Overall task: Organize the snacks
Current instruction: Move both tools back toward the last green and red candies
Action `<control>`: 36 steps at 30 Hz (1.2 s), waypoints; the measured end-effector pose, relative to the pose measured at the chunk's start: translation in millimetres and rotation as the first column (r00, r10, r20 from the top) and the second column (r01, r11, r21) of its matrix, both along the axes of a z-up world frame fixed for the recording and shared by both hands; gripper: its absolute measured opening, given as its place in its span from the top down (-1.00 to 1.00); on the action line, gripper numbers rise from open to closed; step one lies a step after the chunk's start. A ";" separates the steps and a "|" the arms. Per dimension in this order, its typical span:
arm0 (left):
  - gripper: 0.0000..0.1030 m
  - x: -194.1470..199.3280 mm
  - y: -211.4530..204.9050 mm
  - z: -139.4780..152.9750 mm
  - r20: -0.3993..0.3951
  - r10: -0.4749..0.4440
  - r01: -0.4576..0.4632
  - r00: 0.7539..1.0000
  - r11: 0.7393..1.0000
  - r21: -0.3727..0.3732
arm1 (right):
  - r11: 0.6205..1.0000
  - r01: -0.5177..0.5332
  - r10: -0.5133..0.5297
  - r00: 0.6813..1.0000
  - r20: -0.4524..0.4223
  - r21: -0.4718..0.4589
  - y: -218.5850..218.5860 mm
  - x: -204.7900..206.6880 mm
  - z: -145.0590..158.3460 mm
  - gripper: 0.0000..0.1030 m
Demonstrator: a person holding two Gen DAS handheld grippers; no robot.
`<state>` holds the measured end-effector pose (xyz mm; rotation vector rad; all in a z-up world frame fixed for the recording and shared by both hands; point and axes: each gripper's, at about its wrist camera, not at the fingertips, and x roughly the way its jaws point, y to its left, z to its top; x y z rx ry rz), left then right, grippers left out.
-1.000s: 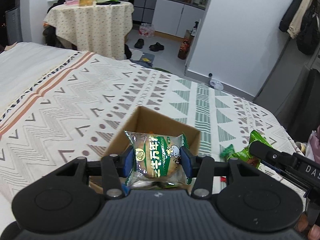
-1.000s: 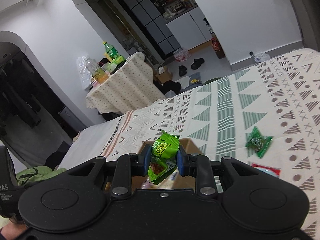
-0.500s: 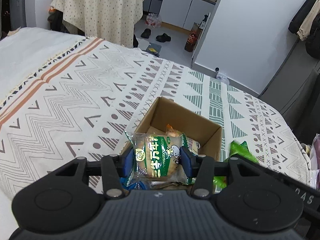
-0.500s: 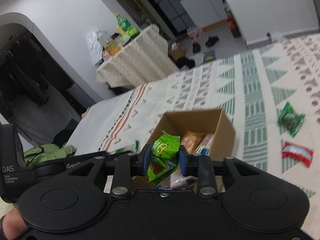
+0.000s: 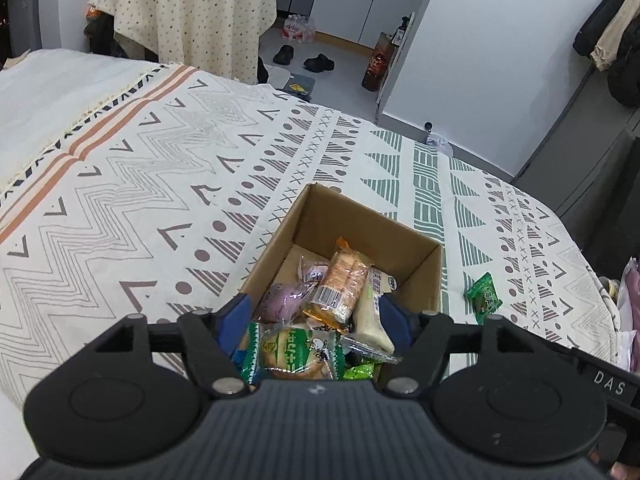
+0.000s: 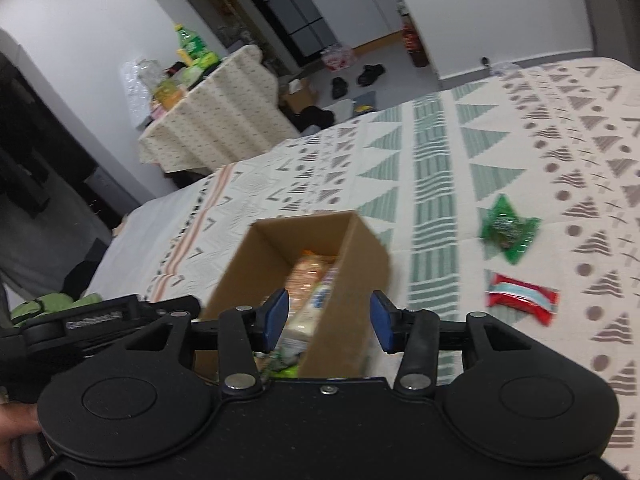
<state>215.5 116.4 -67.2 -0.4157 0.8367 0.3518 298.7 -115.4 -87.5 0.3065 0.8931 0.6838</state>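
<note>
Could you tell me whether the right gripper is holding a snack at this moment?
No, the right gripper is open with nothing between its blue pads, poised over the cardboard box.

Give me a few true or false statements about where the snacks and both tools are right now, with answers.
1. The left tool is open, gripping nothing. True.
2. The brown cardboard box is empty. False: it holds several packets, including an orange wrapped biscuit pack.
3. The right tool grips a green packet. False: it is open and empty above the box.
4. A red and white snack packet lies on the patterned bedspread, outside the box. True.
5. The small green snack packet on the bedspread touches the red one. False: they lie apart.
</note>
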 end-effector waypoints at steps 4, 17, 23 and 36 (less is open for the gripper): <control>-0.38 4.2 -9.1 -1.0 -0.005 -0.021 0.021 1.000 1.000 -0.002 | 1.000 0.029 -0.029 1.000 -0.009 -0.008 -13.4 4.9 -3.7 0.11; -0.54 33.3 -66.5 3.8 0.013 -0.132 0.132 0.991 0.991 0.002 | 0.996 0.094 -0.094 0.995 -0.029 -0.013 -52.8 15.5 -19.4 -0.07; -0.65 48.6 -94.1 -1.8 0.014 -0.165 0.165 0.986 0.986 -0.006 | 0.994 0.106 -0.107 0.993 -0.044 -0.025 -66.6 24.9 -34.7 -0.40; -0.60 77.4 -133.3 -26.4 0.001 -0.224 0.224 0.975 0.974 -0.035 | 0.992 0.105 -0.108 0.993 -0.047 -0.065 -84.2 52.6 -63.6 -0.42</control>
